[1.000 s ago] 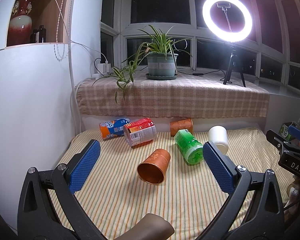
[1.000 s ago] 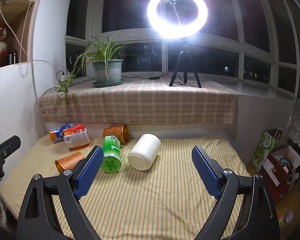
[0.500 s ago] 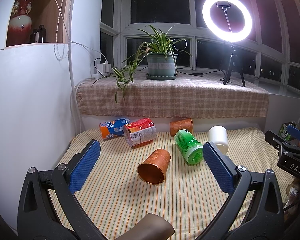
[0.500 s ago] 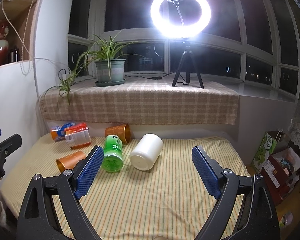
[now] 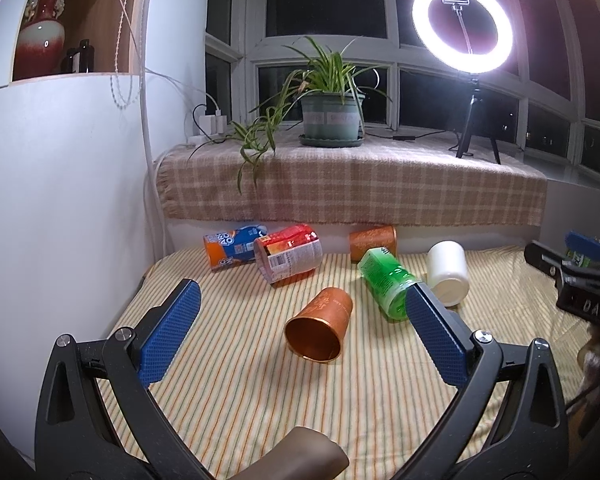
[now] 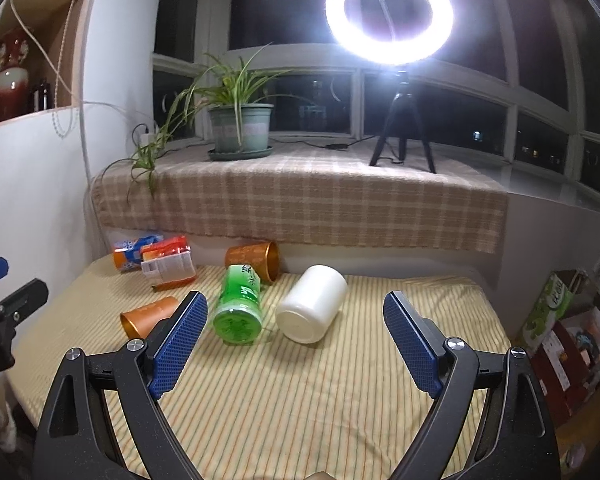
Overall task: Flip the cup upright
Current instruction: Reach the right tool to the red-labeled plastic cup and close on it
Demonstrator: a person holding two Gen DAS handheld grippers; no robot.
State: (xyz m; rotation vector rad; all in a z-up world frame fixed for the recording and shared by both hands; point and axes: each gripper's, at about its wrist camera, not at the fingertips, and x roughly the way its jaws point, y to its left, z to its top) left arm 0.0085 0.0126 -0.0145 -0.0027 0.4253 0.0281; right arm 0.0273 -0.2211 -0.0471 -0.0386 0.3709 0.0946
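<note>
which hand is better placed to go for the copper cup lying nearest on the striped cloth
Left. The copper cup lies centred between the open left tongs, its mouth facing them. In the right wrist view the same cup sits off to the left, outside the open right tongs.

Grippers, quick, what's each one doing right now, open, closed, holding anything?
Left gripper: open, holding nothing, above the striped cloth.
Right gripper: open, holding nothing.

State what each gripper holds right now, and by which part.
Nothing. The left gripper and right gripper both have jaws open and empty, short of the cups.
</note>
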